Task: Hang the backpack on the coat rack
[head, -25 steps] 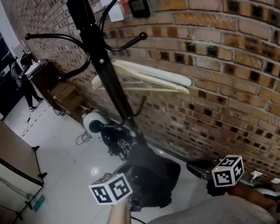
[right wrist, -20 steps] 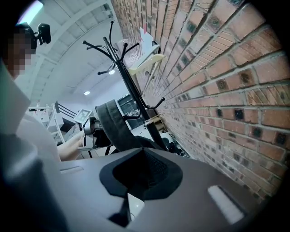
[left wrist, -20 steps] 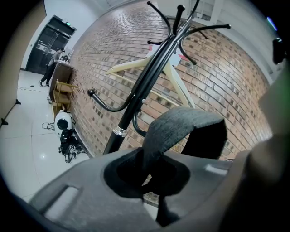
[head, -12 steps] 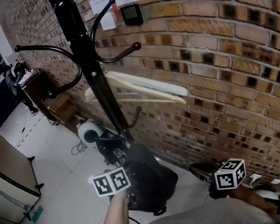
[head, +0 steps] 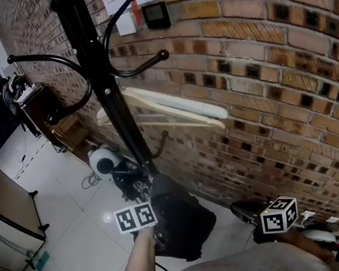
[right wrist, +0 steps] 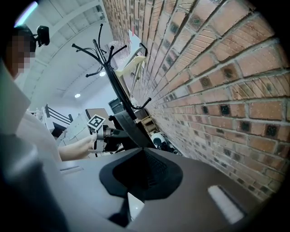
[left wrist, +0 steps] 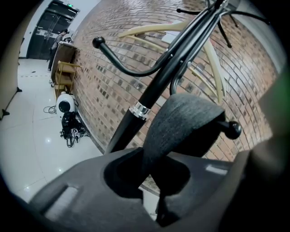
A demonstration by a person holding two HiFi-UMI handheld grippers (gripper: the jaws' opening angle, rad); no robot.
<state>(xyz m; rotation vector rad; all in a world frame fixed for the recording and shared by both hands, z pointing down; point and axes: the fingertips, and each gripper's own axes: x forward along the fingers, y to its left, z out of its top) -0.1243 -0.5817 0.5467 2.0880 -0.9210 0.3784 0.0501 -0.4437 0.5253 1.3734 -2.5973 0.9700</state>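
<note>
The brick wall (head: 276, 81) fills the right and far side. The black coat rack (head: 99, 79) stands just beside it, so its free hooks point left and toward the near side. 2 pale hangers (head: 164, 103) take up the wall side of the pole.

The black backpack (head: 181, 223) is low down, near the foot of the rack and above the white floor (head: 76, 231). It is carried between both tools and not yet hung.

The left gripper (left wrist: 156, 167) is clamped on the grey top loop (left wrist: 181, 122), probably to keep it arched open for a hook. 1 ball-tipped hook (left wrist: 234, 130) shows at the loop's right edge; I cannot tell whether they touch.

The right gripper (right wrist: 145, 176) is closed on a dark shoulder strap (right wrist: 129, 127), which likely steadies the bag.
</note>
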